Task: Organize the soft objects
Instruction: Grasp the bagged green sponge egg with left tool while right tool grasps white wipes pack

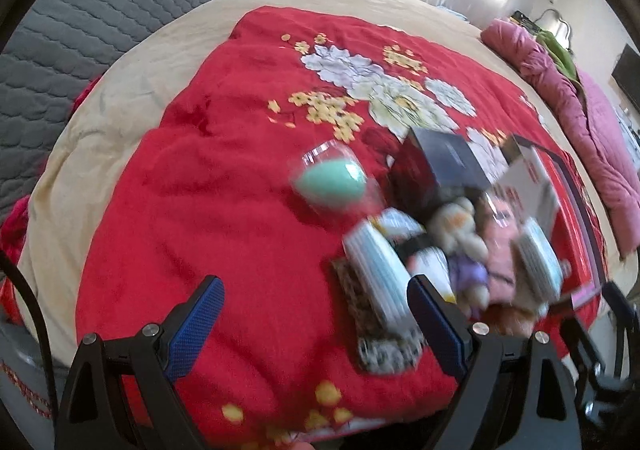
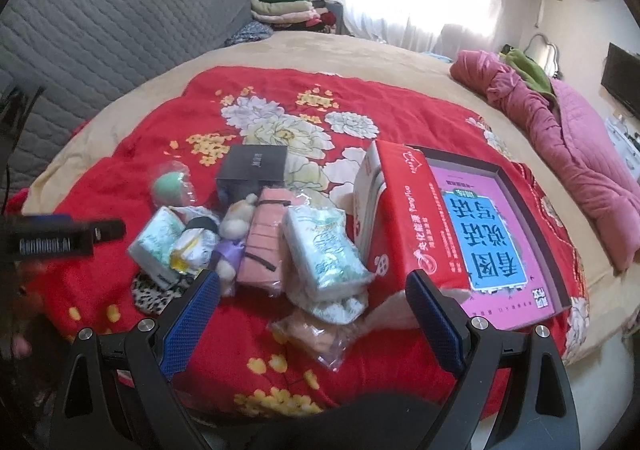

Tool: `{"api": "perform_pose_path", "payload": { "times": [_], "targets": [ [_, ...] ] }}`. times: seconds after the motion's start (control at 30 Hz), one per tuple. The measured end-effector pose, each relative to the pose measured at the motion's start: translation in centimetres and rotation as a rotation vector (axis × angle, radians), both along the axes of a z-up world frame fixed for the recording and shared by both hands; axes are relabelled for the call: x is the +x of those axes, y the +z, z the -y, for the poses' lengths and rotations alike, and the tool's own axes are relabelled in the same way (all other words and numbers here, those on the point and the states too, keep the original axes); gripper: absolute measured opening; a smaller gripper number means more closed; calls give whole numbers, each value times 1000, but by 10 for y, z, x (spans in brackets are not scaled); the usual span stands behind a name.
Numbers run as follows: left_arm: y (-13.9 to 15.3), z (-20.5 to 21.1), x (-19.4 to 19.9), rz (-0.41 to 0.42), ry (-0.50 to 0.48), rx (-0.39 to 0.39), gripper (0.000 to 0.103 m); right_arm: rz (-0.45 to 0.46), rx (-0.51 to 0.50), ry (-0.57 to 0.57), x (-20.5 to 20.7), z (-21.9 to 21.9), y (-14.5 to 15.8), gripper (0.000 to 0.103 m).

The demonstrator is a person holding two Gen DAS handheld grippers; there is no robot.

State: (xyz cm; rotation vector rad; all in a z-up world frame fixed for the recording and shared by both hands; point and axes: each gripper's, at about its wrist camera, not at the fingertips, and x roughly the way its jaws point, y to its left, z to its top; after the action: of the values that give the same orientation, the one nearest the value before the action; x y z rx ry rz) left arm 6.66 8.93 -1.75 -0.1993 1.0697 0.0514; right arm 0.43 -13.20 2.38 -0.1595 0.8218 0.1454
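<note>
A bed (image 2: 120, 105) with a beige cover fills both views, and a red floral blanket (image 2: 320, 97) is spread over its middle. On the blanket's right side lies a shallow open box (image 2: 516, 185) with a pink printed sheet inside, and a red carton (image 2: 404, 209) leans against its left edge. Just left of the carton the soft things sit in a loose heap: a large tissue pack (image 2: 324, 246) touching the carton, a folded pink item in clear wrap (image 2: 262, 246) beside it, a smaller tissue pack (image 2: 156, 242) at the heap's left, and a little plush toy (image 2: 236, 226) between them. A black box (image 2: 252, 169) stands behind the heap, and a mint-green sponge in a clear shell (image 1: 330, 181) lies apart to its left. A peach item in a plastic bag (image 2: 316, 334) rests nearest the camera. The right gripper (image 2: 314, 314) hovers above this bag, jaws spread wide, holding nothing. The left gripper (image 1: 316, 322) hangs over bare blanket beside the heap, equally wide apart and empty; its view is motion-blurred.
</note>
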Motion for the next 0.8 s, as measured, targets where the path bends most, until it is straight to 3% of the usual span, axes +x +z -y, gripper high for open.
{"api": "perform_pose_path", "payload": {
  "times": [0.33, 0.53, 0.6, 0.8],
  "targets": [
    [-22, -10, 77, -77, 24, -20, 93, -12, -92, 9, 33, 2, -6, 94],
    [-37, -13, 96, -109, 52, -38, 93, -12, -245, 77, 47, -18, -18, 93],
    [-39, -11, 99, -111, 52, -32, 92, -12, -314, 101, 49, -26, -25, 89],
    [-45, -8, 107, -112, 34, -47, 92, -67, -430, 163, 60, -39, -52, 59]
  ]
}}
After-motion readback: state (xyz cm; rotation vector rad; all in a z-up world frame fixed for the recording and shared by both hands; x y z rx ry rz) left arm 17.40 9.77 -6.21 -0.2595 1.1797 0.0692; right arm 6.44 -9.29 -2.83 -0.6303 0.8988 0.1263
